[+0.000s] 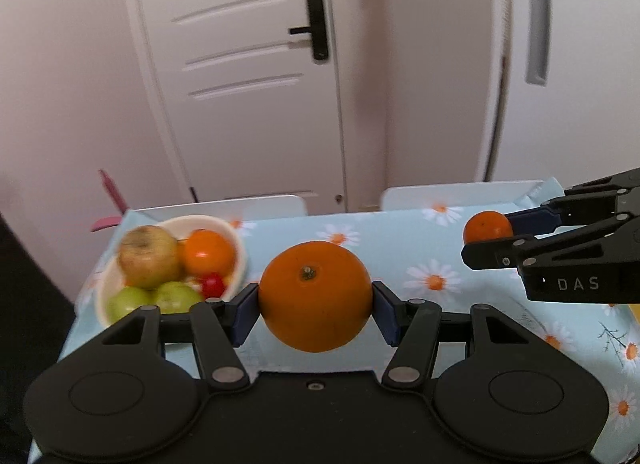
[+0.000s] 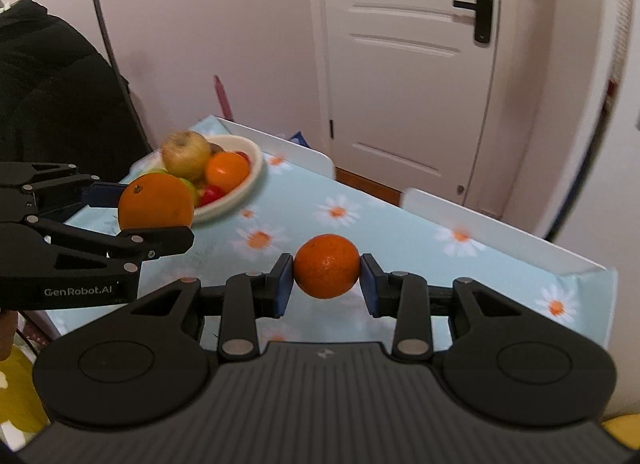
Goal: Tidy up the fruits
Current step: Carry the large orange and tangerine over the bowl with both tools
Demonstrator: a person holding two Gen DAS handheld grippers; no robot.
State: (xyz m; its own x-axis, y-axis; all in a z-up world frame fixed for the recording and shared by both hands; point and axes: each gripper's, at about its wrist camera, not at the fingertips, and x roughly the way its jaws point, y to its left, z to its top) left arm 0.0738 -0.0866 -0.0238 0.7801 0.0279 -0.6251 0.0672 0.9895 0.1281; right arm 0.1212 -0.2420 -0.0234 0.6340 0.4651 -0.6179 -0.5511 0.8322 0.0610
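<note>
My left gripper (image 1: 316, 300) is shut on a large orange (image 1: 315, 296) and holds it above the table; it also shows at the left of the right wrist view (image 2: 156, 209). My right gripper (image 2: 327, 274) is shut on a small tangerine (image 2: 327, 266), held above the flowered cloth; it shows at the right of the left wrist view (image 1: 488, 227). A cream bowl (image 1: 240, 252) at the table's far left holds a yellowish apple (image 1: 149, 256), an orange fruit (image 1: 208, 252), two green apples (image 1: 176, 296) and a small red fruit (image 1: 212, 284).
The table carries a light-blue cloth with daisies (image 1: 400, 256). Two white chair backs (image 1: 460, 193) stand behind its far edge. A white door (image 1: 248, 75) and pink walls lie beyond. A dark coat hangs on a rack (image 2: 48, 75) to the left.
</note>
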